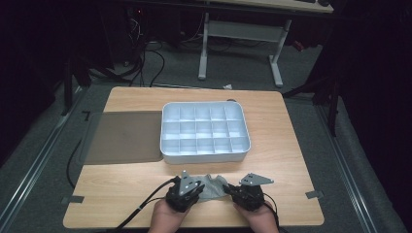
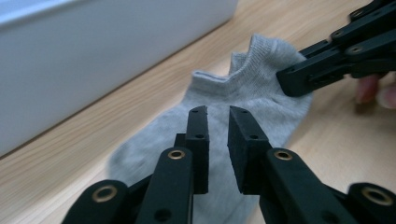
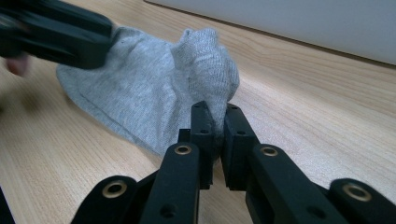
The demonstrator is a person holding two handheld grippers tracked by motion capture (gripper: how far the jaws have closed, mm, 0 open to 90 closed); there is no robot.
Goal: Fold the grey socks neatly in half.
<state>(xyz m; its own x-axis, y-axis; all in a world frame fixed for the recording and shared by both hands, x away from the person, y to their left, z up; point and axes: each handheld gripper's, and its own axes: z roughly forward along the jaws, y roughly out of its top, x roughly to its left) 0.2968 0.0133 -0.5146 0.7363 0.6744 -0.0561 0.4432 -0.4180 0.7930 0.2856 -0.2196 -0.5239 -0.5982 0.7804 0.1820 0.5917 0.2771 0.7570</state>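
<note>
One risk I note: my right gripper [image 3: 216, 122] pinches only a small fold of the grey sock [image 2: 243, 98] lying just in front of the white divided tray [image 1: 205, 156], while my left gripper [image 2: 217, 122] hangs unclenched above it, so any tug slips the fabric free.

Dark room, grey floor [image 1: 311, 77], perhaps a white-legged desk [image 1: 240, 34].

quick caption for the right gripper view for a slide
Right gripper pinching a bunched edge of a grey sock on the wooden table.
</note>
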